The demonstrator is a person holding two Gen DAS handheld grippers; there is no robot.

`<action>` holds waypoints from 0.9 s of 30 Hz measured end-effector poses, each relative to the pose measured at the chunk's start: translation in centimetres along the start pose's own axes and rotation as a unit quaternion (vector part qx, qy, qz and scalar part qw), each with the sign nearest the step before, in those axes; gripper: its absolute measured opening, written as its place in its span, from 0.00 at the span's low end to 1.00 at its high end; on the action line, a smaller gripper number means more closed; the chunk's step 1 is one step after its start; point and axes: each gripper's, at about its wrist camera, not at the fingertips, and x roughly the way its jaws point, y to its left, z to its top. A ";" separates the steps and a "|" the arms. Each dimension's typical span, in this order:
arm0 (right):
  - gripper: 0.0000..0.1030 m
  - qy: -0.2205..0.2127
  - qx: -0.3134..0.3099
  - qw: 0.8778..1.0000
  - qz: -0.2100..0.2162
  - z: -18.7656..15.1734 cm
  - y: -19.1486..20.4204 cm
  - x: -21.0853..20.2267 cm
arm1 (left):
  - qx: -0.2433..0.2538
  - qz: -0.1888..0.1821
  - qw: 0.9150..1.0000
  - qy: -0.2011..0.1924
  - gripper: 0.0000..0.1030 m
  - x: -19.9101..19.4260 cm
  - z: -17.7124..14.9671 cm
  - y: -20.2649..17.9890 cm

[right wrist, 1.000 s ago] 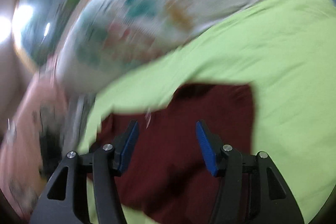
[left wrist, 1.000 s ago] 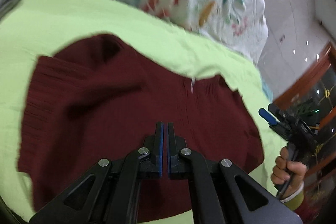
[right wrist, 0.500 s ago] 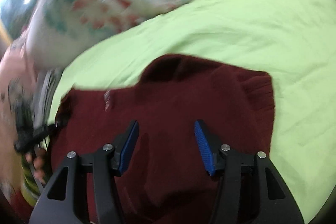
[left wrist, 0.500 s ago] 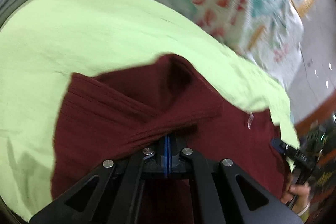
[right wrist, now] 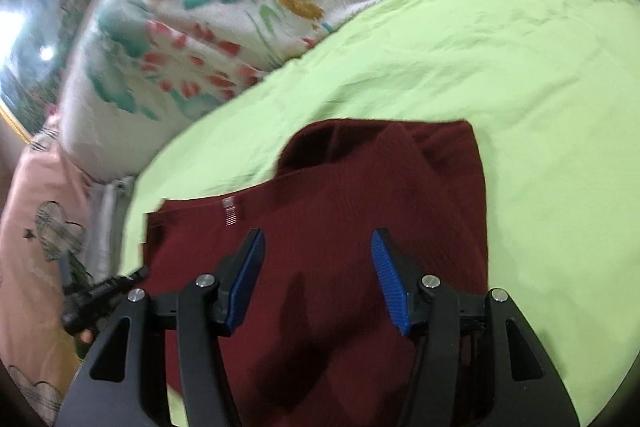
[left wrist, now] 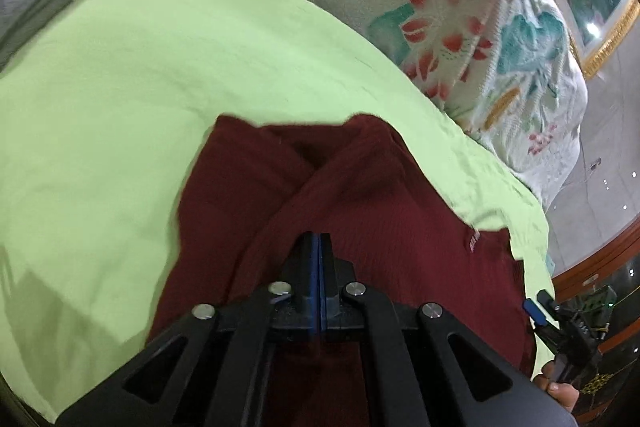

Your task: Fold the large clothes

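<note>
Maroon sweater (left wrist: 360, 211) lies partly folded on a lime-green sheet (left wrist: 120, 75) beside a floral quilt (left wrist: 480, 27); left gripper (left wrist: 319, 259) pinches a sweater fold, right gripper (right wrist: 316, 267) hovers spread above it

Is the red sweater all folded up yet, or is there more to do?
Not quite. Done: both sides of the dark red sweater look folded inward, overlapping near the top, on the green sheet. In hand: the left gripper is pinched shut, apparently on a fold of it, while the right gripper hangs open above. Left: it is still long, so probably folding it in half.
</note>
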 end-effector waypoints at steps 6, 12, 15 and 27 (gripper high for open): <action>0.55 -0.008 -0.005 0.998 0.058 -5.5 2.4 -3.1 | -0.002 -0.027 1.000 -0.011 0.17 -5.7 -6.6 -1.1; 0.55 0.016 -0.006 0.997 0.076 -10.5 3.7 -4.1 | -0.019 -0.002 1.000 -0.012 0.55 -9.6 -13.8 -0.7; 0.55 0.032 -0.014 0.996 0.077 -11.6 4.3 -4.2 | -0.027 -0.005 1.000 0.006 0.55 -9.5 -15.8 0.0; 0.54 0.042 -0.047 0.995 0.073 -13.0 6.5 -4.1 | -0.085 -0.037 0.996 0.008 0.60 -7.3 -14.8 1.2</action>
